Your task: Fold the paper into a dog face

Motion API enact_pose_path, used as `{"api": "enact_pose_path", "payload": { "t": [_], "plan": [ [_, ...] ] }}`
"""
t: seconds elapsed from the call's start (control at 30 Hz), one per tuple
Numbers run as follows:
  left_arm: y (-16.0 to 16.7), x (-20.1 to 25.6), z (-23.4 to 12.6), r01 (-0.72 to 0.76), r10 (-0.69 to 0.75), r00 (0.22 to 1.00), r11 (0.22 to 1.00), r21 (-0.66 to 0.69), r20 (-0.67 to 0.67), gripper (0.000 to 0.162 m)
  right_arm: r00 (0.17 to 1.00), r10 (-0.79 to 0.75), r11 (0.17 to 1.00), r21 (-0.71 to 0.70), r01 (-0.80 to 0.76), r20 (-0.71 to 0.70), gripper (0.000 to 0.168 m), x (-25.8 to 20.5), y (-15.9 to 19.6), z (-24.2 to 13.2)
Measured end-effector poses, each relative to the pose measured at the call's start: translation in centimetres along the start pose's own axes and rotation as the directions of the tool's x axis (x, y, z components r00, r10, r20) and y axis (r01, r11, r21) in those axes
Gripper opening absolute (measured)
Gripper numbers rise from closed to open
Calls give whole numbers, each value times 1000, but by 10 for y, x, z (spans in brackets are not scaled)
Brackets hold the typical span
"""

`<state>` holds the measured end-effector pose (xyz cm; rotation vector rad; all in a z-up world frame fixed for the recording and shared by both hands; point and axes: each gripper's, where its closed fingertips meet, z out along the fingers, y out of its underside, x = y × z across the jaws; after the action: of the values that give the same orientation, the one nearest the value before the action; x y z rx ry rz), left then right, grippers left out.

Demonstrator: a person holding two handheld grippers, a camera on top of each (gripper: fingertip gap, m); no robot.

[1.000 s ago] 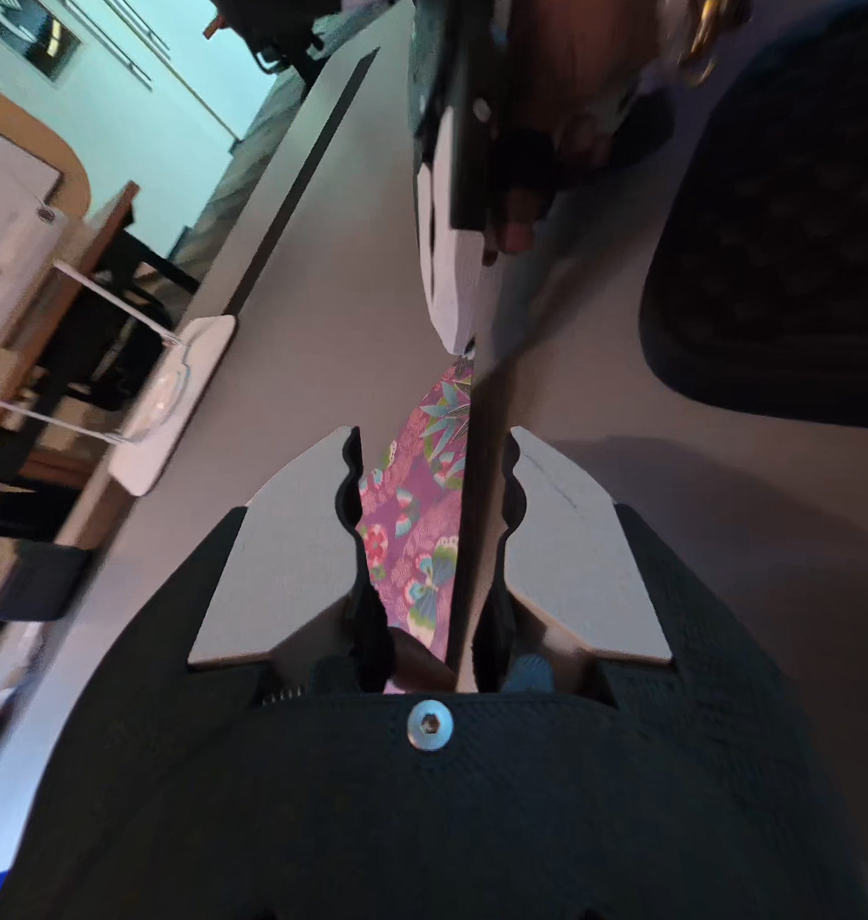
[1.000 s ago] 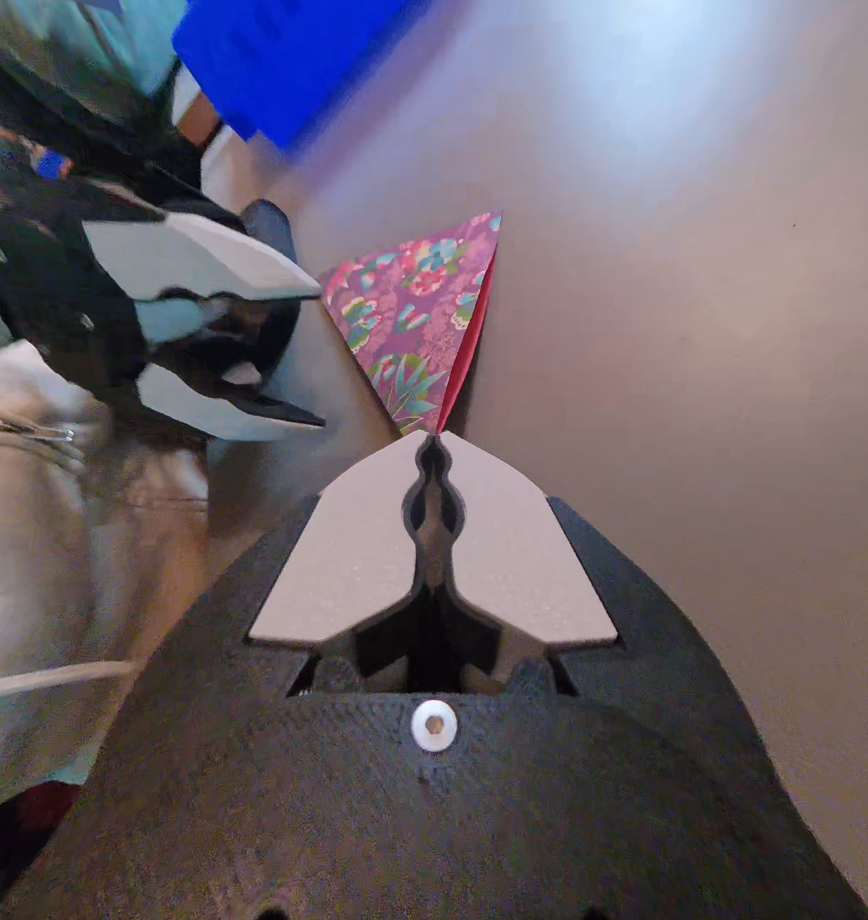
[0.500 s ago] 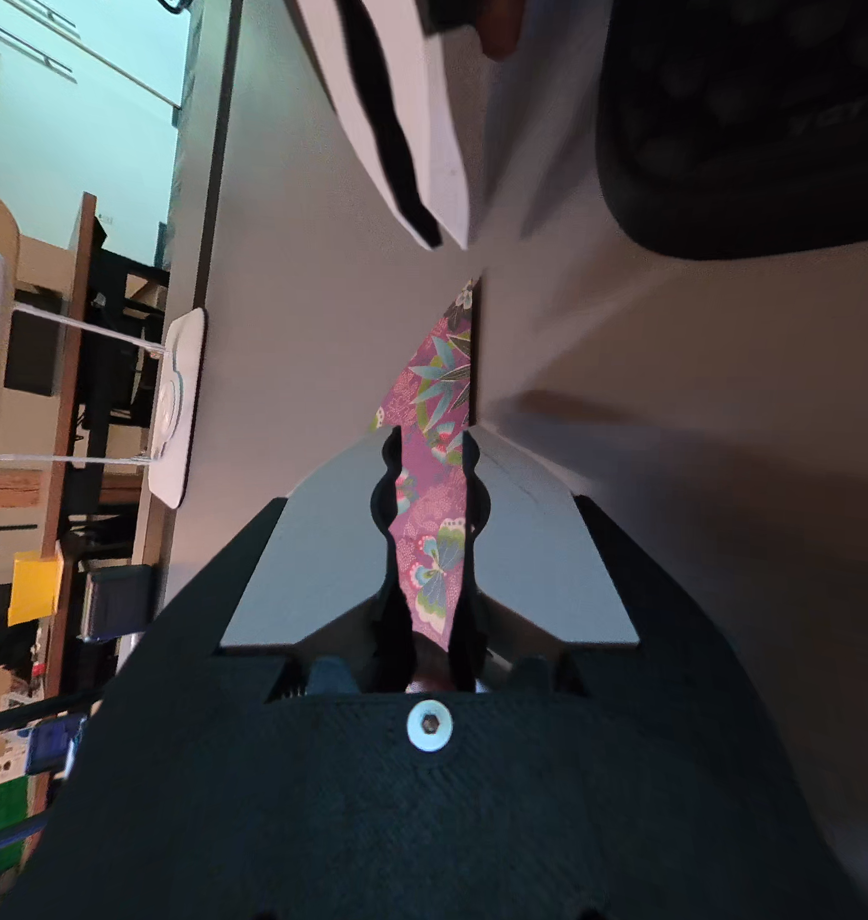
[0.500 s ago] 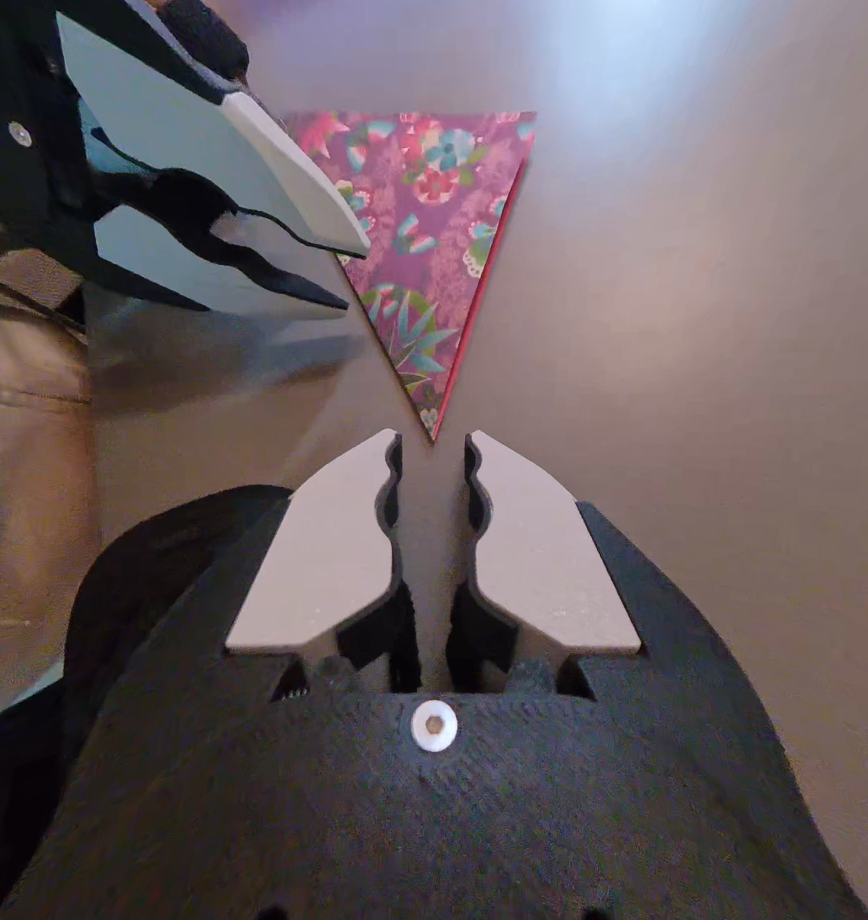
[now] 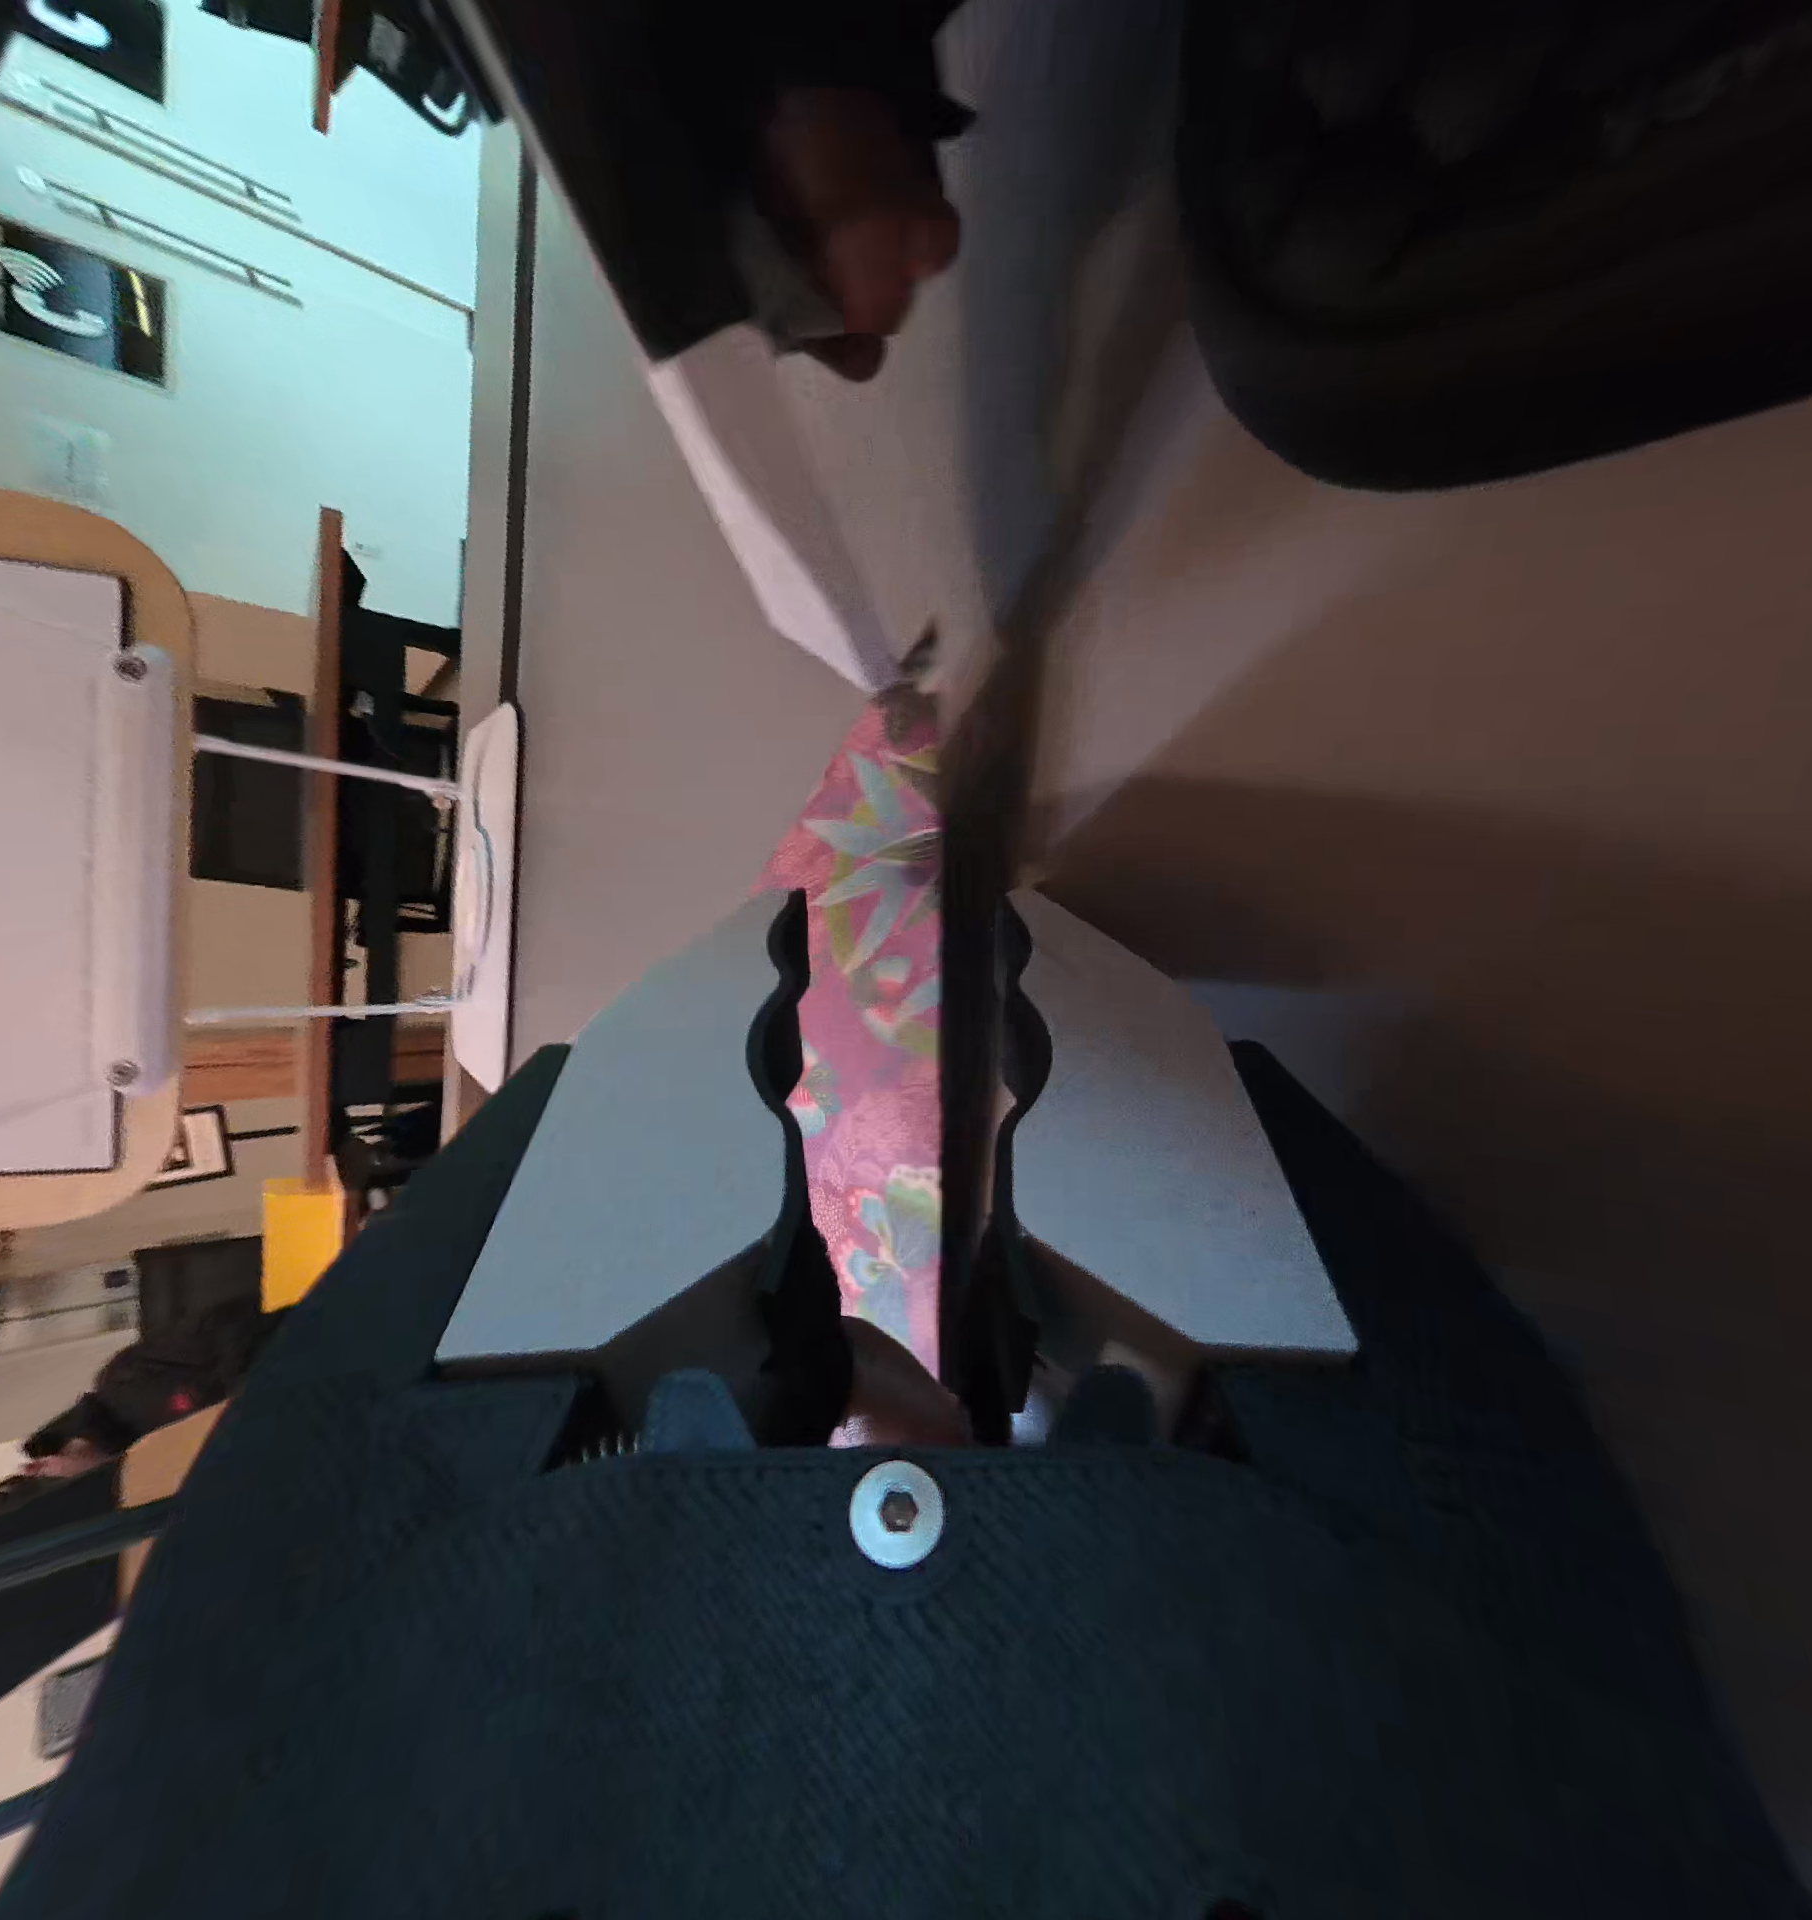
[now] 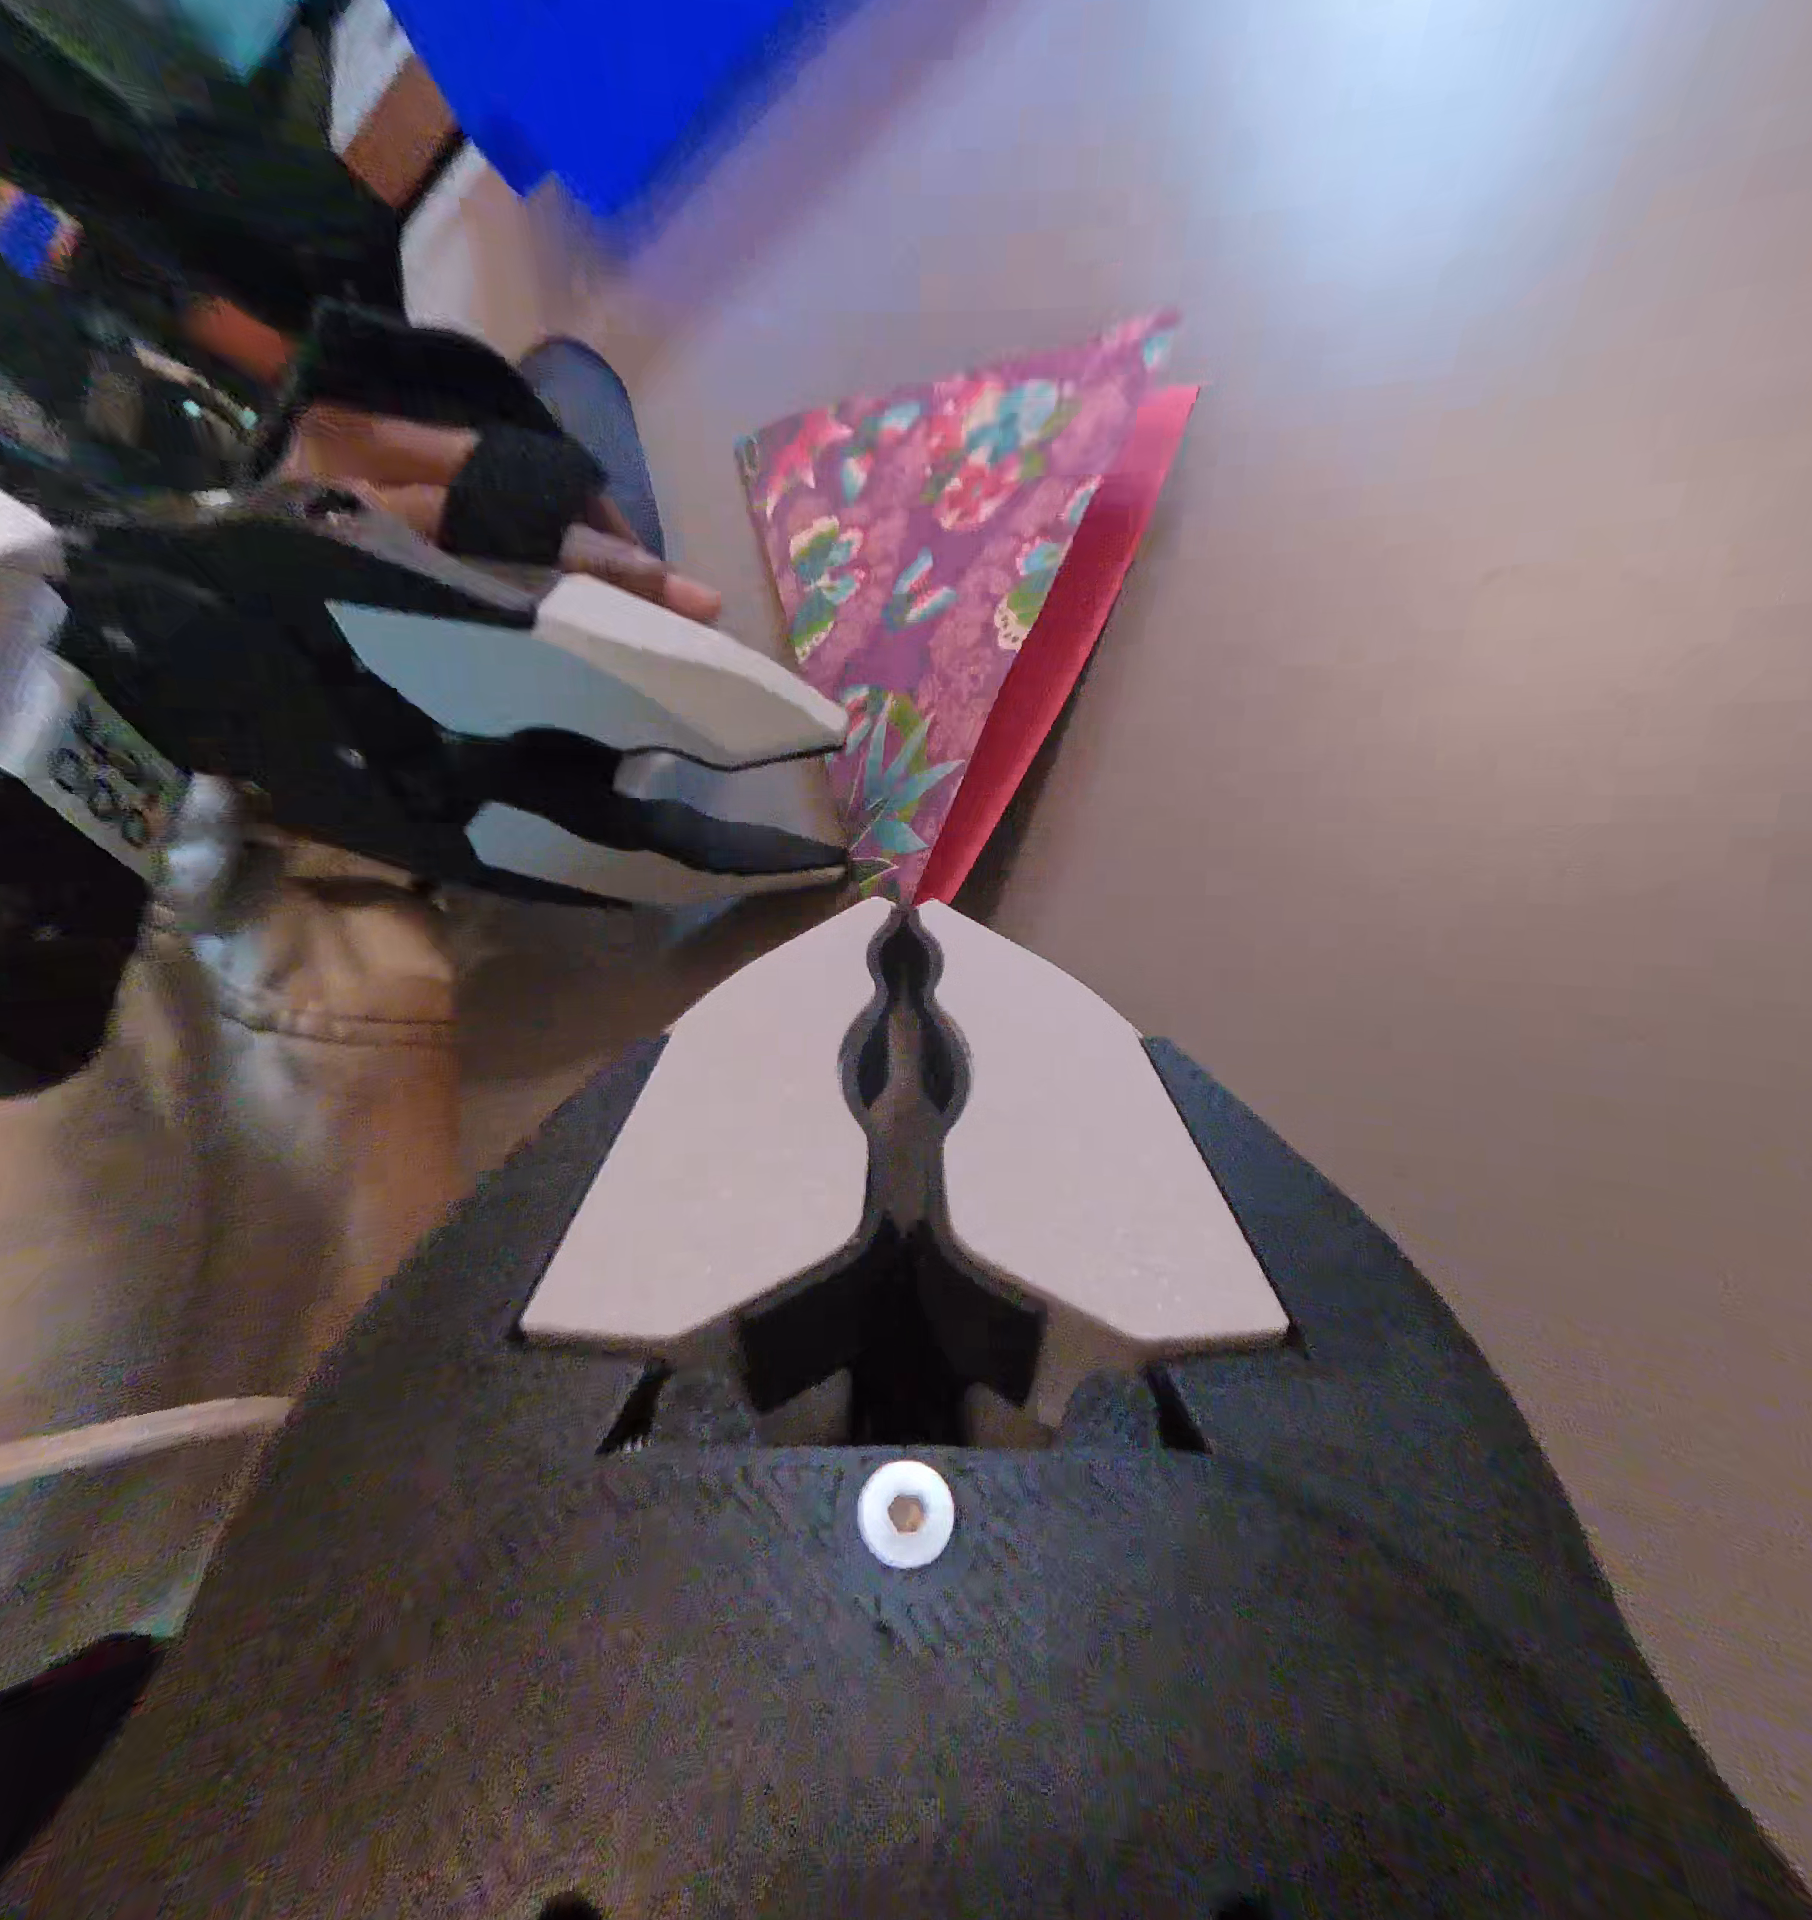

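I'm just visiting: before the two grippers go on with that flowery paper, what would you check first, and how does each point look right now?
1. Right gripper shut on the paper tip: ok.
2. Left gripper open around the paper's edge: ok, not clamped.
3. Top layer lifted, red inside showing: ok.
4. Corners lined up: cannot tell.
5. Table beside the paper free: ok.
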<state>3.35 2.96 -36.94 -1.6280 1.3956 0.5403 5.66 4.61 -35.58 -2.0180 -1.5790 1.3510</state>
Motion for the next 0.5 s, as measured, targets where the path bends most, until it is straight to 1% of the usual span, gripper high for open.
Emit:
{"api": "enact_pose_path", "payload": {
  "t": [0.1, 0.17, 0.2, 0.23, 0.27, 0.3, 0.33, 0.37, 0.4, 0.43, 0.47, 0.5],
  "plan": [
    [0, -4, 0, -64, 66, 996, 998, -26, 54, 39, 987, 117, 991, 49, -123, 113, 0, -15, -12, -6],
    [1, -8, 1, -111, 117, 988, 992, -62, 97, 39, 981, 137, 989, 40, -144, 137, 0, -22, -12, -6],
    [1, -9, 1, -118, 125, 985, 991, -65, 118, 31, 982, 117, 992, 36, -124, 149, 0, -27, -12, -6],
    [-1, -11, 0, -103, 109, 985, 993, -51, 134, 23, 983, 67, 995, 60, -78, 170, 1, -33, -15, -6],
    [-3, -12, -1, -68, 71, 988, 997, -26, 137, 16, 981, -7, 995, 100, -13, 192, 9, -39, -19, -9],
    [-4, -13, -3, -24, 24, 991, 1000, -1, 129, 8, 969, -114, 986, 145, 83, 219, 21, -48, -22, -12],
    [-3, -14, -4, 23, -25, 994, 999, 22, 108, 0, 946, -250, 961, 175, 216, 205, 31, -54, -21, -16],
    [-2, -13, -5, 75, -78, 994, 996, 46, 76, 0, 897, -421, 900, 184, 394, 138, 41, -54, -17, -18],
    [-2, -12, -6, 131, -134, 990, 989, 74, 35, 1, 802, -596, 794, 179, 581, 38, 49, -51, -14, -18],
    [-4, -10, -8, 180, -180, 984, 977, 114, -12, 1, 668, -742, 655, 151, 740, -55, 52, -49, -10, -18],
    [-8, -10, -11, 221, -215, 975, 962, 160, -49, 1, 525, -842, 515, 102, 851, -122, 52, -46, -7, -15],
    [-10, -11, -14, 256, -247, 967, 946, 201, -71, 0, 408, -894, 409, 38, 912, -182, 51, -41, -6, -11]
  ]
}}
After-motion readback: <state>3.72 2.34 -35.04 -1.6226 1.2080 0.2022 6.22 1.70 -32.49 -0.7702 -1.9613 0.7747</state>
